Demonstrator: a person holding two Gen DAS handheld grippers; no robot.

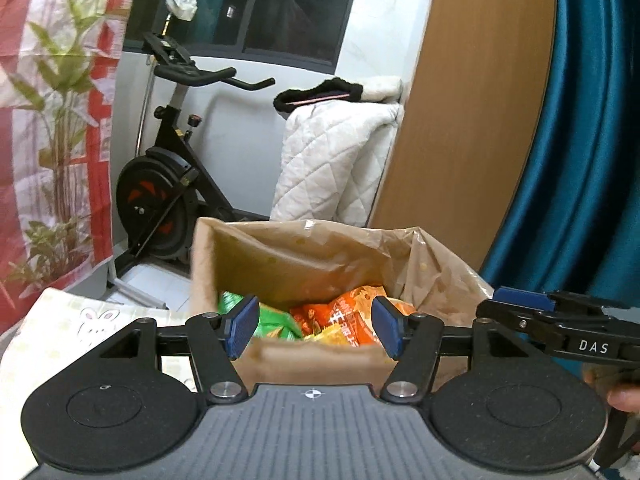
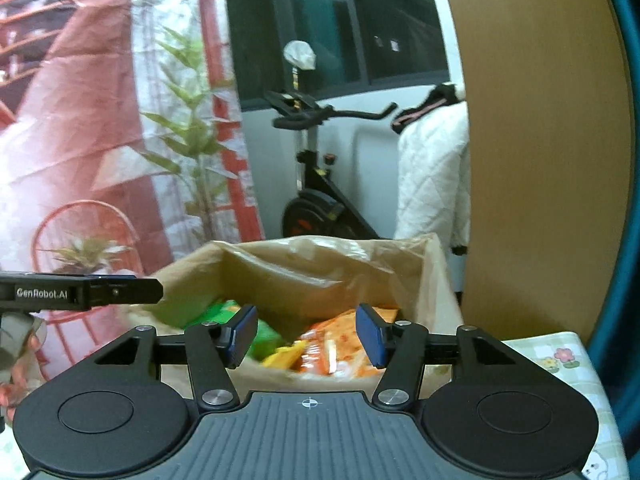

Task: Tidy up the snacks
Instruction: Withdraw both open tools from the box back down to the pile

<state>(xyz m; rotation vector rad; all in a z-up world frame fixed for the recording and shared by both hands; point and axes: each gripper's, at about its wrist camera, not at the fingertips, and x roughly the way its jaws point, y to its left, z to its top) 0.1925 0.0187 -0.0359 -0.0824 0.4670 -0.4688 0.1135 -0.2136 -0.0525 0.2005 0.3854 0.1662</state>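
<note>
A cardboard box (image 1: 224,256) lined with a brown plastic bag holds snack packets: green ones (image 1: 276,320) on the left and orange ones (image 1: 340,316) on the right. My left gripper (image 1: 314,326) is open and empty, just in front of the box's near wall. The right gripper's side shows at the right edge of the left wrist view (image 1: 560,320). In the right wrist view the same box (image 2: 440,280) holds green (image 2: 224,316) and orange packets (image 2: 336,344). My right gripper (image 2: 306,334) is open and empty before the box. The left gripper's side (image 2: 80,292) shows at the left.
The box stands on a table with a patterned cloth (image 1: 80,320). Behind it are an exercise bike (image 1: 168,184), a white quilted blanket (image 1: 336,160), a wooden panel (image 1: 472,120), a teal curtain (image 1: 580,140) and a red printed hanging (image 2: 100,140).
</note>
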